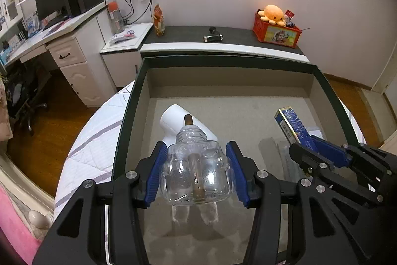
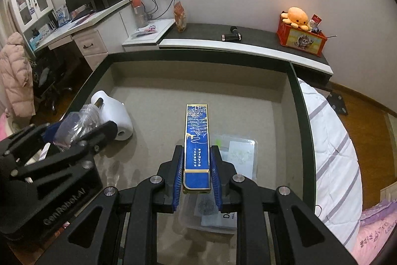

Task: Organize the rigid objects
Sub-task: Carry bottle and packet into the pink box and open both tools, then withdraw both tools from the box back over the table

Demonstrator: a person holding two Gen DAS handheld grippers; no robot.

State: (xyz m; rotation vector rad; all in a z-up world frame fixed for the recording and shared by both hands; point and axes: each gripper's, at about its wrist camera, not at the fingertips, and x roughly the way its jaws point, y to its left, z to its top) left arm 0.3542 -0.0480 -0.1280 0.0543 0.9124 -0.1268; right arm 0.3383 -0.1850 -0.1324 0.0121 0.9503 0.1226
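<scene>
Above the tray [image 2: 301,101], left gripper [image 1: 196,170] jaws clamp the clear bottle [image 1: 197,173], neck pointing far; right gripper [image 2: 197,178] jaws clamp the blue box [image 2: 197,140], long axis near-to-far.

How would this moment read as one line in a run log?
left gripper: shut on clear bottle | right gripper: shut on blue box | both above grey tray

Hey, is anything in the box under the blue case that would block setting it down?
Yes. A clear plastic container lies on the box floor right below the blue case held by the right hand-held gripper. The floor farther ahead looks bare.
</scene>
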